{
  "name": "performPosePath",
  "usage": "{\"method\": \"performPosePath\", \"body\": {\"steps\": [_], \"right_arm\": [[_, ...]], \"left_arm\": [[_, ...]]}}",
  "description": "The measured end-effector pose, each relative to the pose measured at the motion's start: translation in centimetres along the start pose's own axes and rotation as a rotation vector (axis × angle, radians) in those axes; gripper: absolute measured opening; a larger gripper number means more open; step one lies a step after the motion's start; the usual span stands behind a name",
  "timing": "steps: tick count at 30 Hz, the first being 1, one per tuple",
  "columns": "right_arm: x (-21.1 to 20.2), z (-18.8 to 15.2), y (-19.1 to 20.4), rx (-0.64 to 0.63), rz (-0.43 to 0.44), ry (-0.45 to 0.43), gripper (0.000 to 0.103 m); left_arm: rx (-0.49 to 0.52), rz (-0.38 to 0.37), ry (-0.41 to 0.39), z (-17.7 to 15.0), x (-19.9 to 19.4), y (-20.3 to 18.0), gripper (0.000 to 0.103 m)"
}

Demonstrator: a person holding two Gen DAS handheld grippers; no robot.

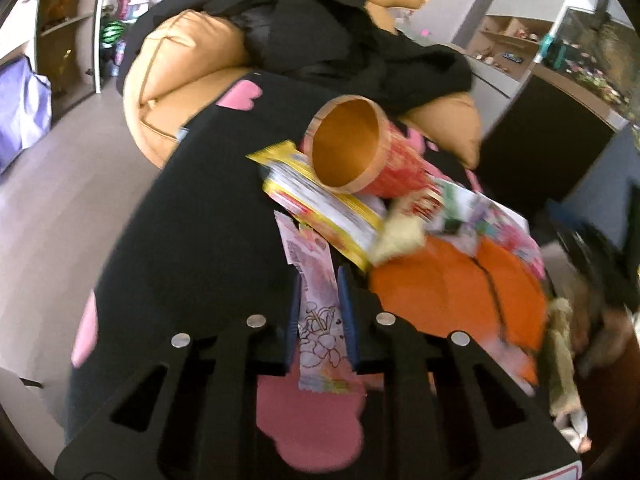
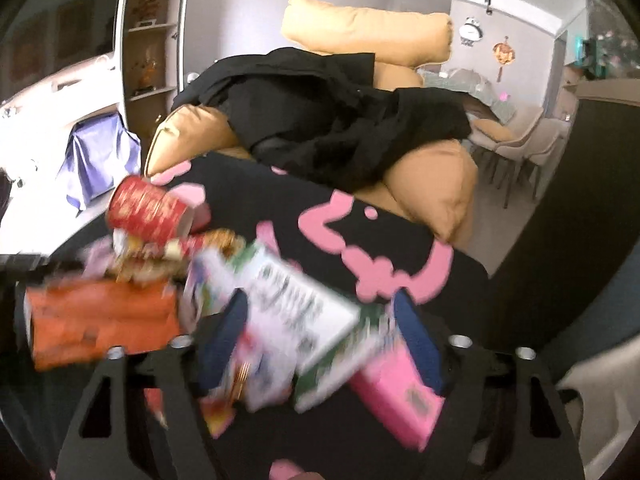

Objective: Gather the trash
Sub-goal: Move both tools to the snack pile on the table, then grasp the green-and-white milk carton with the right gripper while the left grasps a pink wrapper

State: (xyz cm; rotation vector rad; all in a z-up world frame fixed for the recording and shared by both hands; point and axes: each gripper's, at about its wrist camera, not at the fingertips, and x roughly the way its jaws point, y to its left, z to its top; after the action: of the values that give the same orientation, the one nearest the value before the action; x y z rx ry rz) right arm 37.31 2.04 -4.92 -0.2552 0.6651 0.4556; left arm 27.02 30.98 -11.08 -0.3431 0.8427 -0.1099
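Trash pile on black cloth with pink shapes (image 1: 192,240), both grippers in it.
Pink wrapper (image 1: 318,320) clamped in left gripper (image 1: 320,320) jaws; right gripper (image 2: 320,332) jaws apart around blurred white-green packet (image 2: 304,304); red cup (image 1: 360,152) tipped over.

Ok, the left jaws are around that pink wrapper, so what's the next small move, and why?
Probably lift the pink wrapper straight up. The left gripper appears closed on it, and it overlaps the yellow packet in the trash pile, so a gentle lift should free it without dragging the rest.

Red patterned cup (image 1: 362,160), orange packet (image 1: 448,292), black cloth (image 1: 192,240) with pink shapes
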Motion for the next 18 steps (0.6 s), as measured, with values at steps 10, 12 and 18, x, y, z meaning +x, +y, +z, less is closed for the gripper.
{"method": "performPosePath", "body": {"steps": [10,12,18], "right_arm": [[6.3,1.9,-0.3,-0.052,0.088,0.151,0.046],[5.5,0.8,0.6,-0.079,0.104,0.157,0.046],[2.8,-2.0,2.2,-0.118,0.084,0.162,0.048]], "left_arm": [[0.027,-0.024,-0.001,-2.4,-1.4,-1.5,0.018],[0.020,-0.034,-0.009,-2.3,-1.6,-1.4,0.018],[-0.013,-0.046,-0.025,-2.1,-1.8,-0.9,0.018]]}}
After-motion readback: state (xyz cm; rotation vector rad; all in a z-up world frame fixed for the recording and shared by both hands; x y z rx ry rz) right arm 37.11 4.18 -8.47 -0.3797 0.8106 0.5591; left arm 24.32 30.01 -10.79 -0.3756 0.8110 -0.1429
